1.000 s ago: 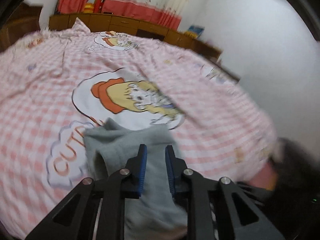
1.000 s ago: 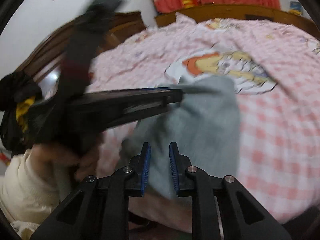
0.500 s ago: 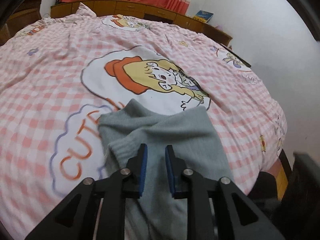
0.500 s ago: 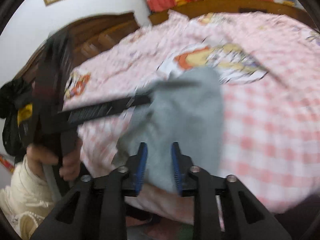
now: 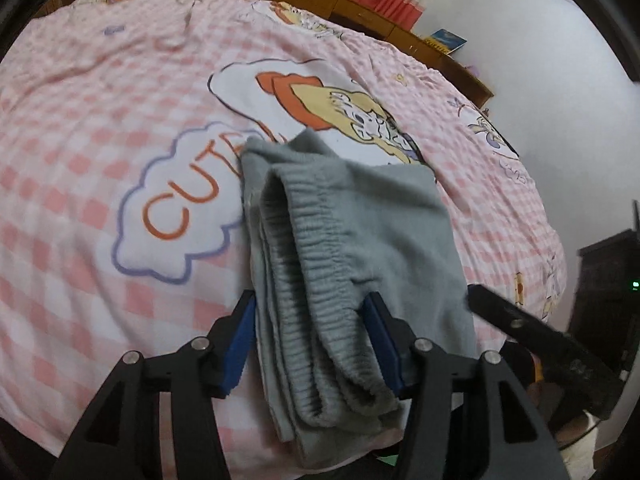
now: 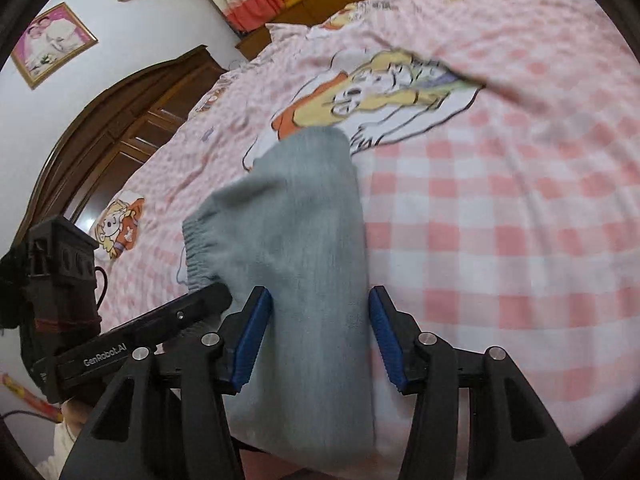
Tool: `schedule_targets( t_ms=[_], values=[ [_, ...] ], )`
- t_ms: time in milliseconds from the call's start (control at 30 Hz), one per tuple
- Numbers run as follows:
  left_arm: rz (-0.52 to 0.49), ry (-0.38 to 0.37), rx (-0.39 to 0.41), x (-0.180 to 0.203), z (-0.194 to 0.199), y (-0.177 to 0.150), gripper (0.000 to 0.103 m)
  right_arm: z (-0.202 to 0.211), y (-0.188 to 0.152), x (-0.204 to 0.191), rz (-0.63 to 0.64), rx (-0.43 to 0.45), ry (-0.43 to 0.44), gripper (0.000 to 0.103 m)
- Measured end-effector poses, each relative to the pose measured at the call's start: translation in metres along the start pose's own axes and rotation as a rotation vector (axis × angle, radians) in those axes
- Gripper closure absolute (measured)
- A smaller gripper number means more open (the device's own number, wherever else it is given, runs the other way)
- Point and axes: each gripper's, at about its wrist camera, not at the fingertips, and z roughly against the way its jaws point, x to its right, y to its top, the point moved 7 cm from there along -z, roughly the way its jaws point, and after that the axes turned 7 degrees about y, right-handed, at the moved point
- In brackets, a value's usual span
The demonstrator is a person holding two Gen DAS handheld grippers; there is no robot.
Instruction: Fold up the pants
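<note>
Grey pants lie folded in a long stack on the pink checked bedspread, near the bed's front edge. The ribbed waistband faces the left side. My left gripper is open, its blue pads either side of the waistband end. My right gripper is open, its jaws straddling the smooth end of the pants. The left gripper's body shows at the left of the right wrist view. The right gripper's finger shows at the right of the left wrist view.
The bedspread carries a cartoon girl print and the word CUTE. A wooden headboard stands at the left. A low wooden cabinet and curtains run along the far wall. A dark stand sits at the right.
Both grippers have gone from nearly shut to wide open and let go of the pants. The pants now lie flat on the bed between the jaws.
</note>
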Motion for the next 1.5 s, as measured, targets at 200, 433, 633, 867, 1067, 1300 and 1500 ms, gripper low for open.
schedule_targets(
  t_ms=[200,433,633,867,1067,1300,1500],
  values=[
    [0.015,-0.031,0.002,0.003,-0.013,0.004,0.042,-0.002,0.001,-0.004,0.035,0.016,0.000,0.064],
    [-0.021,-0.053,0.069,0.015,0.008,0.007,0.069,0.024,0.008,-0.055,0.193,0.119,-0.028,0.073],
    [-0.071,-0.053,0.193,0.019,0.055,0.021,0.070,0.001,0.043,-0.089,0.215,0.112,0.048,0.073],
    [-0.096,-0.007,0.216,-0.025,0.062,0.076,0.070,-0.063,0.073,-0.103,0.203,0.076,0.028,0.073],
    [-0.068,0.033,0.190,-0.074,0.024,0.106,0.067,-0.118,0.068,-0.082,0.201,-0.001,-0.096,0.067],
    [-0.008,0.067,0.133,-0.109,-0.020,0.099,0.053,-0.098,0.062,-0.078,0.191,0.010,-0.080,0.066],
    [-0.070,0.150,0.137,-0.100,0.012,0.093,0.051,-0.071,0.044,-0.086,0.254,0.034,-0.085,0.066]
  ],
)
